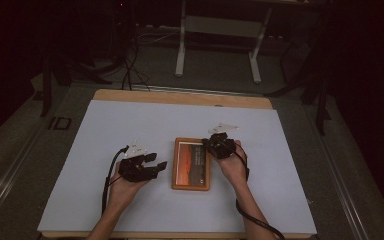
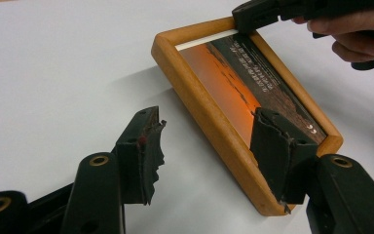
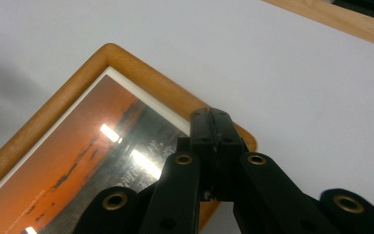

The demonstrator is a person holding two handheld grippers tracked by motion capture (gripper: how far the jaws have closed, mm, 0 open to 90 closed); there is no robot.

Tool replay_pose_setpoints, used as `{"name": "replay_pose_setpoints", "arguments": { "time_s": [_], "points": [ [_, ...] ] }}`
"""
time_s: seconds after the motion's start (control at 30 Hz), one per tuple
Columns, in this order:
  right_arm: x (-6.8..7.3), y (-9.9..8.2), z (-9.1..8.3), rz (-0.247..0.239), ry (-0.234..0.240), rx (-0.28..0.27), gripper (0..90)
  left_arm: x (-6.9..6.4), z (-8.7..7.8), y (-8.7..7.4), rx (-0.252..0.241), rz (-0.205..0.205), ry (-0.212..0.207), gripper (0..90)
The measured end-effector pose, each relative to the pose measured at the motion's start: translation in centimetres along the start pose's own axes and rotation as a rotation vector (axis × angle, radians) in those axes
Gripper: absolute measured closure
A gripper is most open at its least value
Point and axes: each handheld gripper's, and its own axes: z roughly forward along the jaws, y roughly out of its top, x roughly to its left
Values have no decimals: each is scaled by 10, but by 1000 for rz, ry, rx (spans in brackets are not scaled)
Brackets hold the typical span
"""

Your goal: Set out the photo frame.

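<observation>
Two tools flank the wooden picture frame, its print's small white text unreadable: left tool released, right tool clenched empty.

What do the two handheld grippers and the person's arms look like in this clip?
Both the left gripper and the right gripper are black, with brass-coloured rivets and worn, ragged pads on the fingers. Each carries a grey three-cornered plate and trails a black cable. Forearms are bare, no sleeves.
</observation>
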Motion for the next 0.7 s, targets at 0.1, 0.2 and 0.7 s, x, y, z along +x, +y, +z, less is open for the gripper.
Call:
{"name": "replay_pose_setpoints", "arguments": {
  "time_s": [0.1, 0.2, 0.7],
  "points": [
    [-2, 0, 0, 6, 2, 5, 898, 0, 0, 0, -2, -3, -3, 446],
    [-5, 0, 1, 14, 6, 5, 898, 0, 0, 0, -3, -6, -5, 444],
    [-21, -11, 6, 70, -6, 43, 898, 1, 2, -1, -2, -26, -17, 434]
  ]
}}
